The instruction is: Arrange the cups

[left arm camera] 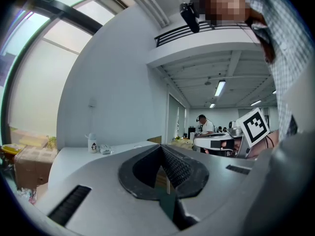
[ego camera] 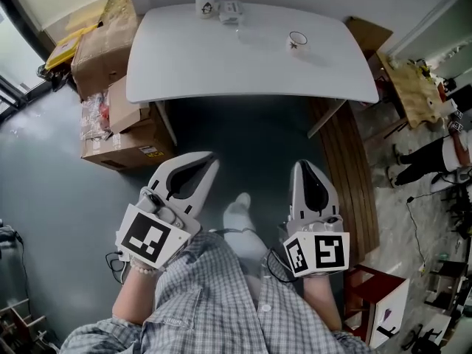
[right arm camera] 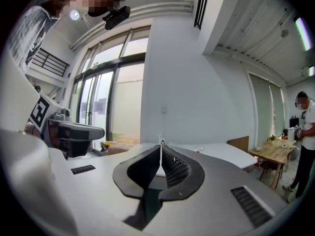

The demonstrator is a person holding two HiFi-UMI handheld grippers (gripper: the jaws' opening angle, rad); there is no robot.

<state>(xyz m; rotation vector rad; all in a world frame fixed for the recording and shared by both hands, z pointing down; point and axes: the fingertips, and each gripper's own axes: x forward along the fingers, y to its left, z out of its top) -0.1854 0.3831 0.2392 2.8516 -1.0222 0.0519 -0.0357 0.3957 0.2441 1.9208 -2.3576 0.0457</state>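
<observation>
both left gripper (ego camera: 212,156), right gripper (ego camera: 304,164) clenched empty, cup (ego camera: 297,40) on table (ego camera: 214,65) well beyond fingers (ego camera: 209,169)

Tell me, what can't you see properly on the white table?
- Head view: the clear things beside the white bottle are too small to count or name.
- Head view: the small cup is too small to show what it holds.
- Left gripper view: the left gripper covers most of the table with its own body.
</observation>
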